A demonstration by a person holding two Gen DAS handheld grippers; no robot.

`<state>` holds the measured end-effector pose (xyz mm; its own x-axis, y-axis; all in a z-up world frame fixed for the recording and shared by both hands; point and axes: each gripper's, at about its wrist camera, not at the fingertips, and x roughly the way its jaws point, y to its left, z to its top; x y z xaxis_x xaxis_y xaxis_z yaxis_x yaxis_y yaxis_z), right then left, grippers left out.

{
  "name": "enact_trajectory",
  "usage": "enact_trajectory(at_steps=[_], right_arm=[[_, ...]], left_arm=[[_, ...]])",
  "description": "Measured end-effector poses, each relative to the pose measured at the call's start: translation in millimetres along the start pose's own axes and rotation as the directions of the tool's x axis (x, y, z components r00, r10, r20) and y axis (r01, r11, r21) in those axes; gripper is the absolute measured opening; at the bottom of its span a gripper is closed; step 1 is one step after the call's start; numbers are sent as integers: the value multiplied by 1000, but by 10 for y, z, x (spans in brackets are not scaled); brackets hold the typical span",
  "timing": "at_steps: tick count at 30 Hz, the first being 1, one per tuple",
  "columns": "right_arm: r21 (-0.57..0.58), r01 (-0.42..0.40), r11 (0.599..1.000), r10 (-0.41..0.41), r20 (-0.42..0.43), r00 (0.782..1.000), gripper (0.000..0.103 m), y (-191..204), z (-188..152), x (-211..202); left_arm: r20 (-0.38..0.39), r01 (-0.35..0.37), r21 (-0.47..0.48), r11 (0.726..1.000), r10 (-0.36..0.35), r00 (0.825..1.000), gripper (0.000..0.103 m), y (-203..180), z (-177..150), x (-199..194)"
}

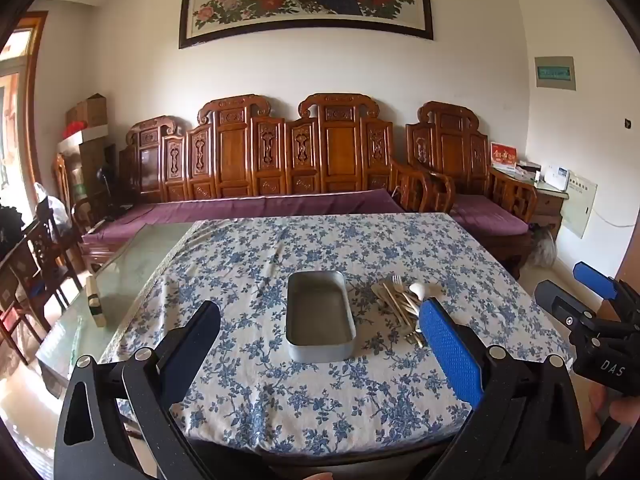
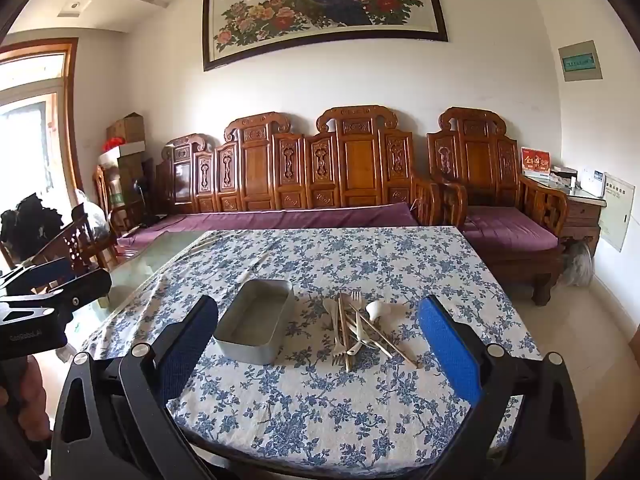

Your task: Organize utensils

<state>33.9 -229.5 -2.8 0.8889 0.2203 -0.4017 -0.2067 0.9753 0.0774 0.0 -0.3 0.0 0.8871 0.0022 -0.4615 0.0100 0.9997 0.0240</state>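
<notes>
Holding both tools above the near edge of the table [image 2: 400, 248], I keep my left gripper [image 1: 320, 344] spread wide with nothing between its fingers, and my right gripper [image 2: 320, 336] likewise spread wide and empty. A blue-and-white floral tablecloth [image 1: 280, 248] covers the right portion of the table; the left portion shows bare glass. The metal tray [image 1: 320, 316] — a grey, round-cornered rectangular container — sits on the cloth with its long side running away from me, and its interior holds nothing. Just beside the tray, on its right, lies the utensil pile [image 2: 360, 328]: forks, light-coloured chopsticks and a white spoon [image 2: 378, 310], crossed over one another in a loose heap. The pile rests directly on the cloth, apart from the tray wall. In the left wrist view the tray lies between my left fingers, and the blue pad of the right finger [image 1: 450, 354] overlaps the near end of the pile. In the right wrist view both tray and pile lie between the fingers, neither touched. A small green-and-cream box [image 1: 95, 300] stands on the bare glass, well apart from the tray. Behind the table stands a carved wooden bench [image 2: 320, 168] with purple cushions — above it hangs a framed floral painting [image 2: 320, 4].
</notes>
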Motion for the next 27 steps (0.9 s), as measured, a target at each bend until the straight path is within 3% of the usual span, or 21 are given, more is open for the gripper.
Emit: enact_trajectory(at_steps=[27], right_arm=[[3,-2,1000,2,10,1000,101,45,22,-26]], left_arm=[[5,3,-1,1000,-3,1000,97,-57,21,-58]])
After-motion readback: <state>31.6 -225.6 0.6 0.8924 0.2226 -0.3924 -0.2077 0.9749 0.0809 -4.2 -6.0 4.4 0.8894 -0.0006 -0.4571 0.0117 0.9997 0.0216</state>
